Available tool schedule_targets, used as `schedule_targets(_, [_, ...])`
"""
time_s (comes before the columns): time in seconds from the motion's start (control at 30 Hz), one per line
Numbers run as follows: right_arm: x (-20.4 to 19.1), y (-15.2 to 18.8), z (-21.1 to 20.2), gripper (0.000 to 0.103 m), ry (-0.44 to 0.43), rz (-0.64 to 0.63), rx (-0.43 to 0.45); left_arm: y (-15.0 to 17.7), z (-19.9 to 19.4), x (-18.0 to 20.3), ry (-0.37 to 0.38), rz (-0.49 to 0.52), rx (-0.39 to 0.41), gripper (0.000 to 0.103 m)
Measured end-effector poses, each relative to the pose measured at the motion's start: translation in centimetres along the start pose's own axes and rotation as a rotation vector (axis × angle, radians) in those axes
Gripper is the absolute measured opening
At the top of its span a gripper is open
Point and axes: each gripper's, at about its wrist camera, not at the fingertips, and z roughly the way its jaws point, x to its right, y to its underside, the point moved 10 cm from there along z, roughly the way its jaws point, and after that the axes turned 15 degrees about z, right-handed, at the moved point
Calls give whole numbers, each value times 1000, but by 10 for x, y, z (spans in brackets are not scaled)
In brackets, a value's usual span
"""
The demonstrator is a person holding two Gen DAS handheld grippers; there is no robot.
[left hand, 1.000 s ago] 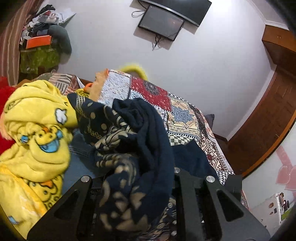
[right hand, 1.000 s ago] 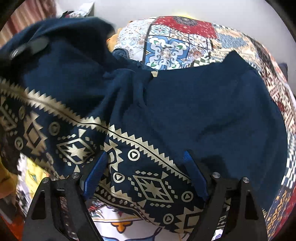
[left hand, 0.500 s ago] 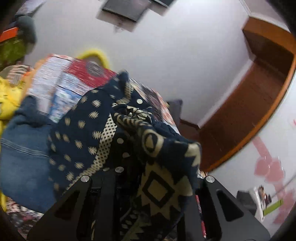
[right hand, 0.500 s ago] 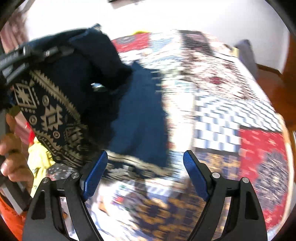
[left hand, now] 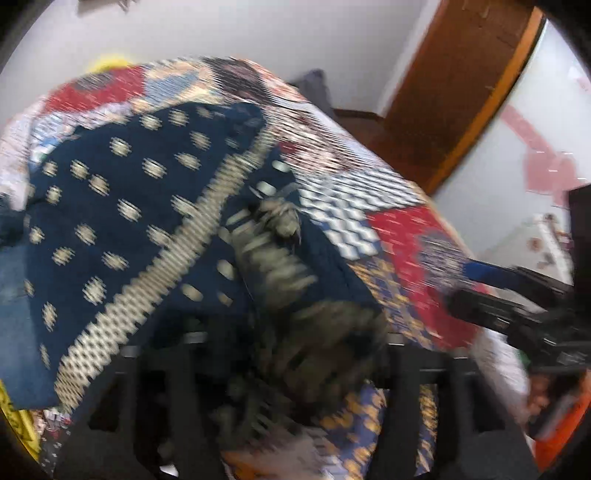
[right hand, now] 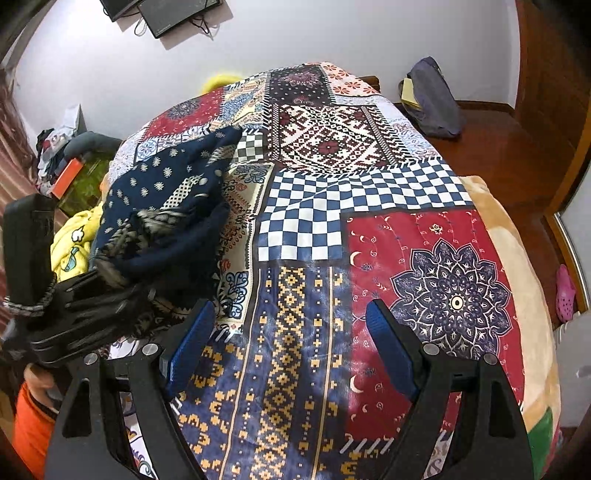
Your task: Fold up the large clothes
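A navy garment with cream geometric print (left hand: pixel 147 229) lies bunched on the left part of the patchwork bed cover (left hand: pixel 399 229); the left wrist view is blurred. My left gripper (left hand: pixel 291 354) is shut on a bunched edge of it. In the right wrist view the garment (right hand: pixel 166 206) hangs from the left gripper (right hand: pixel 107 280) at the left. My right gripper (right hand: pixel 288 332) is open and empty above the bed cover (right hand: pixel 332 229), to the right of the garment, blue pads (right hand: pixel 388 347) wide apart.
A yellow cartoon-print blanket (right hand: pixel 74 240) lies at the bed's left. A grey bag (right hand: pixel 432 99) stands on the wooden floor beyond the bed. A pink shoe (right hand: pixel 565 291) is at the right. A monitor (right hand: pixel 173 14) hangs on the wall.
My right gripper has let go of the garment's patterned hem and swung right over the bed cover. My left gripper has carried the bunched garment down onto the bed's left part.
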Motion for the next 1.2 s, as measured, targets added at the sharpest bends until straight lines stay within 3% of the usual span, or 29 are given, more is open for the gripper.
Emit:
schedule_targets(0.13, [-14,0,-13,81,-34,-22,22,14,-29,9,-1,50,4,66])
schedule_targets(0.3, [-50,-7,-22,81,-90,-82,46,27,-75,-10,-69,45,53,68])
schedule_targets(0.47, [-95,-19,-8,81,-141,-152,47,29,-110,-79,-237,1,95,82])
schedule_targets(0.53, [-107,-22,5,81,-144,-172,38,27,-113,-104,-303,-34,95,82])
schedule_targets(0.63, [-124,-23,35,81,-149,-199,-8,23,-109,-133,-326,-71,98,82])
schedule_targets(0.83, [-112,-20,85,81,-101,-175,-88,21,-63,-169,-319,-129,53,83])
schedule_targets(1.03, [-80,-3,96,81,-119,-134,-146,5,-42,-190,-310,-204,110,87])
schedule_targets(1.2, [-59,6,79,81,-105,-153,-149,-5,-61,-212,-422,-240,150,87])
